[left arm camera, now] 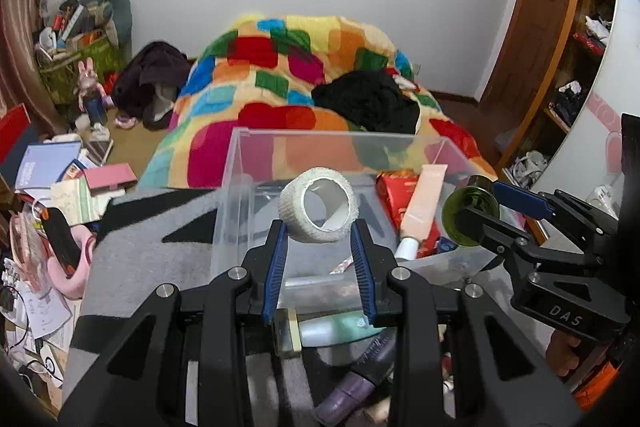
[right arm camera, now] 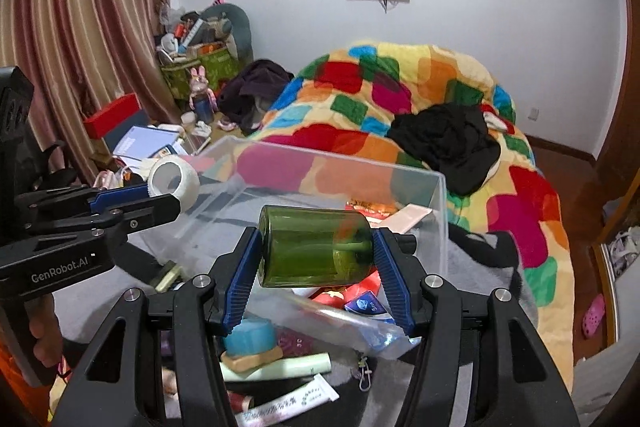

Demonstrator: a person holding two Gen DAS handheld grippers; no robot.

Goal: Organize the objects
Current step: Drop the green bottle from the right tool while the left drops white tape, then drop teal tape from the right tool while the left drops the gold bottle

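Two grippers hang over a clear bin (left arm camera: 240, 187), each with something clamped between its blue pads.

Left of the bin, off the grey mat (left arm camera: 152, 259), books and papers (left arm camera: 48, 167) lie in a heap on the floor.

Above the bin's left half, the left gripper (left arm camera: 320, 231) pinches a white tape roll (left arm camera: 318, 205); the roll's open core faces the left wrist camera, and both pads press its cloth rim from the sides. In the right wrist view the same roll (right arm camera: 174, 181) shows at the tip of the left gripper (right arm camera: 168, 205), over the bin's left wall (right arm camera: 224, 163).

Just short of the bin's near edge, under the left gripper, lie a pale green tube (left arm camera: 340, 331) and a purple tube (left arm camera: 360, 379) on the mat.

Inside the bin's right half, a pink tube (left arm camera: 424, 199) leans across a red packet (left arm camera: 396, 195), its white cap toward the near wall.

Over the bin's right near corner, the right gripper (right arm camera: 318, 251) grips a green bottle (right arm camera: 316, 247) lying sideways, one pad on its base and the other on its shoulder. From the left wrist camera the bottle (left arm camera: 470, 215) is seen end-on beside the bin's right wall, held by the right gripper (left arm camera: 486, 205).

Beneath the right gripper, near the bin's front, sit a blue puck (right arm camera: 250, 339), a plastic bag (right arm camera: 340, 319) and a white tube (right arm camera: 288, 403).

Behind the bin lies a patchwork blanket (left arm camera: 280, 67).
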